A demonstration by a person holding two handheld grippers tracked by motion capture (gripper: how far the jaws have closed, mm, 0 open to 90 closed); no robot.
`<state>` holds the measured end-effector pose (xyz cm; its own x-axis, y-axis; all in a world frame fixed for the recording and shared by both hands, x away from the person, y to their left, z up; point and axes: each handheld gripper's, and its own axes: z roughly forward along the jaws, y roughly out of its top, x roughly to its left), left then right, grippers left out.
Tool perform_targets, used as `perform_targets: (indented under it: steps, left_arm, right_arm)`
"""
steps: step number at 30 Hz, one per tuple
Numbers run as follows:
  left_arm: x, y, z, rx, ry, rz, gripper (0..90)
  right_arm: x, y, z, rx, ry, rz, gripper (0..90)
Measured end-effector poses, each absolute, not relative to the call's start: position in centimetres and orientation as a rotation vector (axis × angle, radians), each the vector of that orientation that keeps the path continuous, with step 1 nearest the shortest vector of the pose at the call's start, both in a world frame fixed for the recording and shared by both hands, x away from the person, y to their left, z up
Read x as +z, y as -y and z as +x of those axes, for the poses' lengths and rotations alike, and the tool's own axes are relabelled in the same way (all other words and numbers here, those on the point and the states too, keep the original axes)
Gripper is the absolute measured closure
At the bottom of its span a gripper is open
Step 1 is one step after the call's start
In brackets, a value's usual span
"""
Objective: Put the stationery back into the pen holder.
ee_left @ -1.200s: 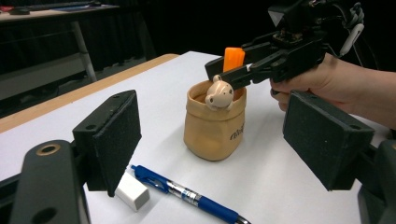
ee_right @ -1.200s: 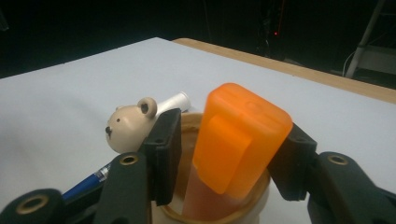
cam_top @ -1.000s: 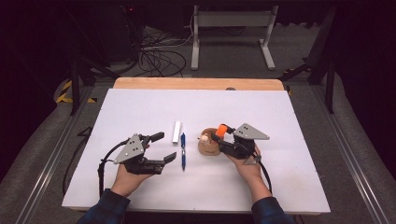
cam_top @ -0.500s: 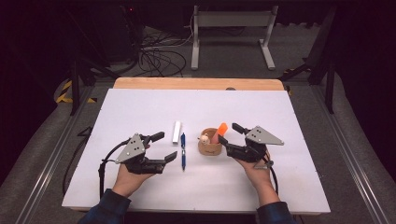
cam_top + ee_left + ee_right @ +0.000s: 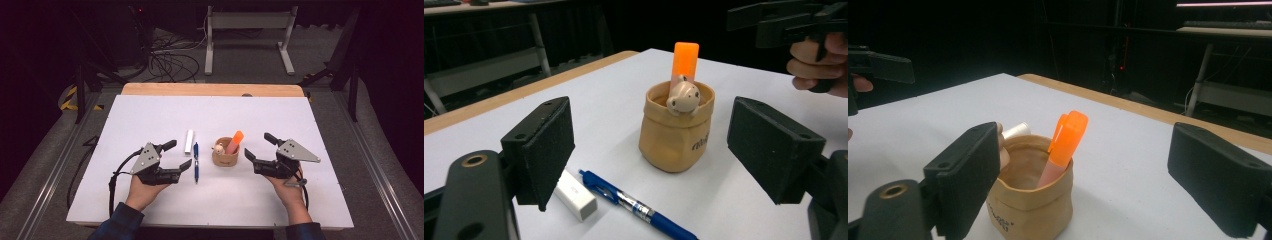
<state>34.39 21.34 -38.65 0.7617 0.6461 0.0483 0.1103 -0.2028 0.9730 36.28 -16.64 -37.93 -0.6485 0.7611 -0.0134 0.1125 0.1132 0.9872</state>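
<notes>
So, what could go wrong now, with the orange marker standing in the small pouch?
The orange marker leans tall out of the soft tan pouch, so a nudge might tip both over. The right gripper, whose jaws have just been opening with nothing between them, sits close to the pouch and could bump it. The blue pen beside the left gripper may roll if brushed.

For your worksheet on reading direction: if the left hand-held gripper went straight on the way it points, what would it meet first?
Probably the tan pouch holding the orange marker; it sits centred ahead between the open jaws of the left hand-held gripper.
</notes>
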Motion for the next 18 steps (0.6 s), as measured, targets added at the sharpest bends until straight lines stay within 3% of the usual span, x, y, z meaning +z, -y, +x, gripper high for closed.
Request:
perform_targets:
  steps: [10,18]
  left_arm:
    - [-38.9,-20.2,34.6,0.568,-0.659,1.722,17.0]
    - [-39.2,-19.4,35.4,0.606,-0.739,1.692,18.6]
  right_arm:
    - [-37.4,19.1,34.8,1.548,-1.84,0.866,4.2]
    - [-37.1,20.5,34.1,1.604,-1.814,0.871,2.5]
